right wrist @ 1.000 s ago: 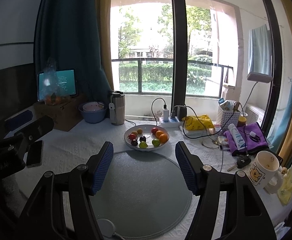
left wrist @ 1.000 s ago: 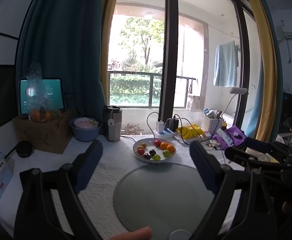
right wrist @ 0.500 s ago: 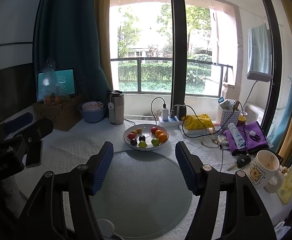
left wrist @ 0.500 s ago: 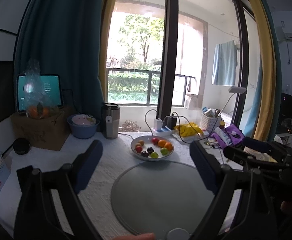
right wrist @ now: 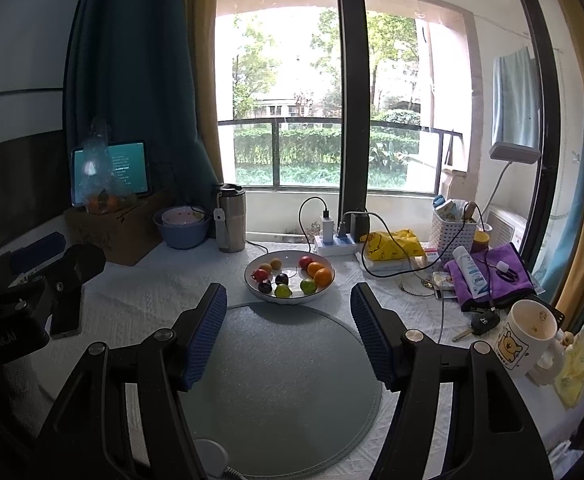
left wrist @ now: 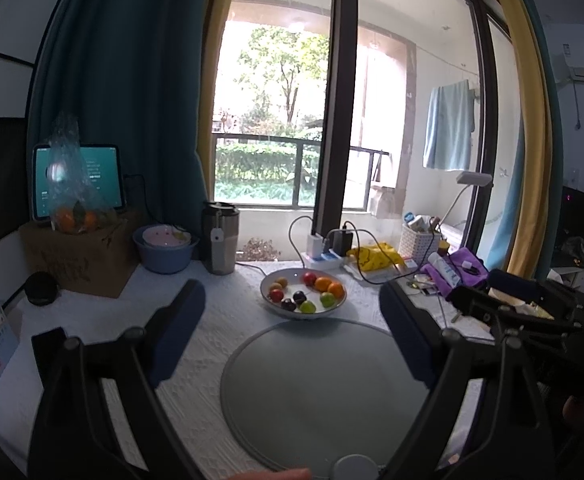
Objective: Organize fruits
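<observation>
Fruits (right wrist: 289, 278) lie loosely grouped in the white bowl (right wrist: 324, 294) beyond the bare round mat (right wrist: 283, 392). Left gripper (left wrist: 292, 340) and right gripper (right wrist: 287, 336) hover w/ jaws apart, holding nothing (fits pre-sort or post-sort equally). Any pick needs a forward reach to the bowl.

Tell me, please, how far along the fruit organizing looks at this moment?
All the small fruits lie together in the white bowl behind the round grey mat, which carries no fruit. Both the left claw and the right claw are open and hold nothing. This fits either fruits gathered already or sorting yet to come; I cannot tell which.
</observation>
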Available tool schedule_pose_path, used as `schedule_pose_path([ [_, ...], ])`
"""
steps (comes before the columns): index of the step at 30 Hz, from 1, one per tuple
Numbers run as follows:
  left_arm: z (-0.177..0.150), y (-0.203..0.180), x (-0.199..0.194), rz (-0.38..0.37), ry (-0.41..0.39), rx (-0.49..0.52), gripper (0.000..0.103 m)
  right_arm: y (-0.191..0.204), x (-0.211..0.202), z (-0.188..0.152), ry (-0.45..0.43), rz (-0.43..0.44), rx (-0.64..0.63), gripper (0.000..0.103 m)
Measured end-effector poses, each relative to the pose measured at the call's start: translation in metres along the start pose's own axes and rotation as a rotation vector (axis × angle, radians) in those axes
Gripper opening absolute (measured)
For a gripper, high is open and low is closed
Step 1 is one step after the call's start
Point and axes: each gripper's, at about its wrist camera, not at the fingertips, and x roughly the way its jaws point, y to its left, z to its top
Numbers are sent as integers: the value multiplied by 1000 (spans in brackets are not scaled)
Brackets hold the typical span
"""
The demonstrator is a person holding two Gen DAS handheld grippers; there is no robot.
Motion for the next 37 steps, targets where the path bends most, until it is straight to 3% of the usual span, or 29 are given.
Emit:
schedule_pose_path([
  [33,-2,2,-2,-6,-1,-15,90,6,3,1,23,-4,-33,68],
  [37,-4,2,-1,-38,17,-23,90,7,4,-1,33,1,-35,68],
])
